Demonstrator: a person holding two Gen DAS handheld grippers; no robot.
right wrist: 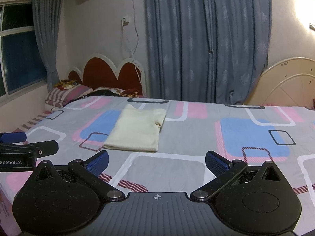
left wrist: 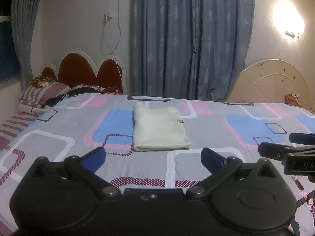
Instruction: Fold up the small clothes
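A small cream garment (left wrist: 158, 126) lies folded into a neat rectangle on the patterned bed sheet (left wrist: 206, 129); it also shows in the right wrist view (right wrist: 137, 128). My left gripper (left wrist: 152, 157) is open and empty, hovering above the sheet just in front of the garment. My right gripper (right wrist: 156, 162) is open and empty, in front of the garment and slightly to its right. The right gripper shows at the right edge of the left wrist view (left wrist: 291, 145), and the left gripper at the left edge of the right wrist view (right wrist: 27, 141).
Striped pillows (left wrist: 43, 94) and bunched bedding lie at the bed's left end by a red headboard (left wrist: 88, 70). Blue curtains (left wrist: 189, 39) hang behind the bed. A cream round headboard (left wrist: 275, 82) stands at the back right. A window (right wrist: 17, 49) is on the left wall.
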